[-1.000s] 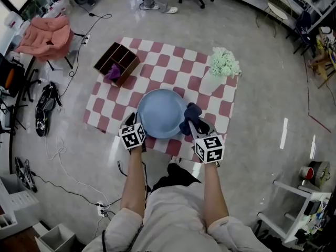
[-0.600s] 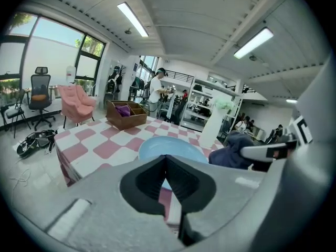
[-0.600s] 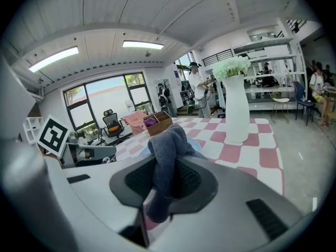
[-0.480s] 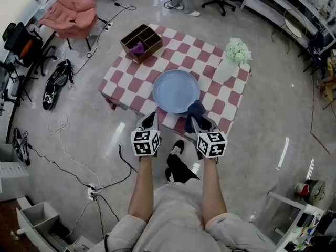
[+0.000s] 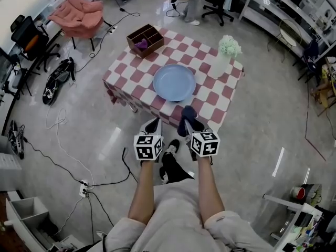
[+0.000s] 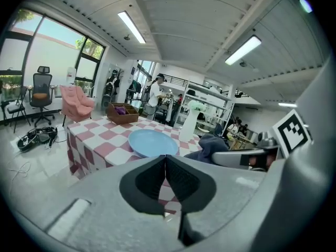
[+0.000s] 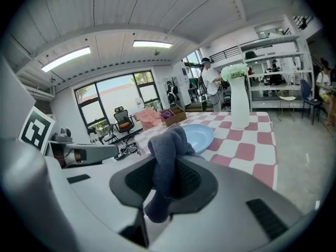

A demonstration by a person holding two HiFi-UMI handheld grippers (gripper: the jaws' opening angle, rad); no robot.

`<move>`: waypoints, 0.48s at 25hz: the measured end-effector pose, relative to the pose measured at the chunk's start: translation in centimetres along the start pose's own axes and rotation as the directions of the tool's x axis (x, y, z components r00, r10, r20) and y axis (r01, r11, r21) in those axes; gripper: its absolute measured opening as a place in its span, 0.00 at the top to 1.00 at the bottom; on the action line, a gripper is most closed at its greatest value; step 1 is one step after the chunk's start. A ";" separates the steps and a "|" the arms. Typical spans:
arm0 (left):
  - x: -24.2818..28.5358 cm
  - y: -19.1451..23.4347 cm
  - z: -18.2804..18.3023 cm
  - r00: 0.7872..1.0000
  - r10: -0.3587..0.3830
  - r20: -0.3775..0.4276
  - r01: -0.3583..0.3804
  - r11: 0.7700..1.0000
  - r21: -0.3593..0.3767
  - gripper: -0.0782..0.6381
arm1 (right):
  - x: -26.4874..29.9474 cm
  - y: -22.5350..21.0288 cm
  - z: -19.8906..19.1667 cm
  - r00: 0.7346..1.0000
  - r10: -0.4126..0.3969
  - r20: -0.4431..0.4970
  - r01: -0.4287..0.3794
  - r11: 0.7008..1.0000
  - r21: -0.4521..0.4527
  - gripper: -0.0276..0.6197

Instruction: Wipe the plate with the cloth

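Observation:
A light blue plate [image 5: 174, 82] lies in the middle of the red-and-white checked table [image 5: 134, 62]. My right gripper [image 5: 190, 125] is shut on a dark blue cloth [image 5: 186, 116], held off the near edge of the table, short of the plate. In the right gripper view the cloth [image 7: 167, 164] bulges up between the jaws, with the plate [image 7: 198, 136] beyond. My left gripper [image 5: 153, 127] hangs beside it, shut and empty. In the left gripper view, the plate [image 6: 152, 142] sits ahead and the cloth [image 6: 211, 147] at right.
A brown divided box [image 5: 145, 39] with a purple item stands on the table's far left corner. A white vase of pale green flowers [image 5: 223, 54] stands at the far right. Cables, shoes [image 5: 56, 79] and a pink-draped chair [image 5: 79, 13] lie on the floor left.
Both grippers have drawn back off the table toward me, the right one carrying the cloth away from the plate's edge. The view has backed off, so the table looks farther.

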State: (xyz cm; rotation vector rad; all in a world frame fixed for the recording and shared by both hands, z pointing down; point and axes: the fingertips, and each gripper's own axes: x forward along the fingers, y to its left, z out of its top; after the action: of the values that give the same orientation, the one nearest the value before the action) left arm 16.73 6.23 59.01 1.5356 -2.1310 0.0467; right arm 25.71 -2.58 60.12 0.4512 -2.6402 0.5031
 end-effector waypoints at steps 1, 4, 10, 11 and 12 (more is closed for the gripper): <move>-0.3 -0.3 -0.2 1.000 0.000 0.002 0.000 1.000 0.002 0.88 | -0.4 0.1 -0.4 1.000 0.000 -0.001 0.000 1.000 -0.001 0.83; -0.9 -0.9 -0.7 1.000 0.000 -0.001 0.000 1.000 0.007 0.88 | -1.4 0.2 -1.6 1.000 -0.009 -0.020 0.009 1.000 -0.014 0.83; -1.3 -2.6 -1.3 0.999 -0.030 -0.024 0.031 0.998 0.061 0.88 | -2.3 0.7 -2.2 0.999 -0.019 -0.025 0.018 0.999 -0.036 0.83; -1.4 -2.7 -1.4 0.999 -0.033 -0.027 0.035 0.997 0.064 0.88 | -2.4 0.8 -2.2 1.000 -0.018 -0.026 0.017 0.999 -0.042 0.83; -1.4 -2.8 -1.5 0.999 -0.035 -0.028 0.037 0.997 0.065 0.88 | -2.5 0.9 -2.0 1.000 -0.016 -0.026 0.014 0.999 -0.048 0.83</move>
State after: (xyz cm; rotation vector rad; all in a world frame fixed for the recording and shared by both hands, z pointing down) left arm 20.13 6.92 58.94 1.6017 -2.0992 0.1256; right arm 28.19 -0.39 60.47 0.4461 -2.6159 0.4367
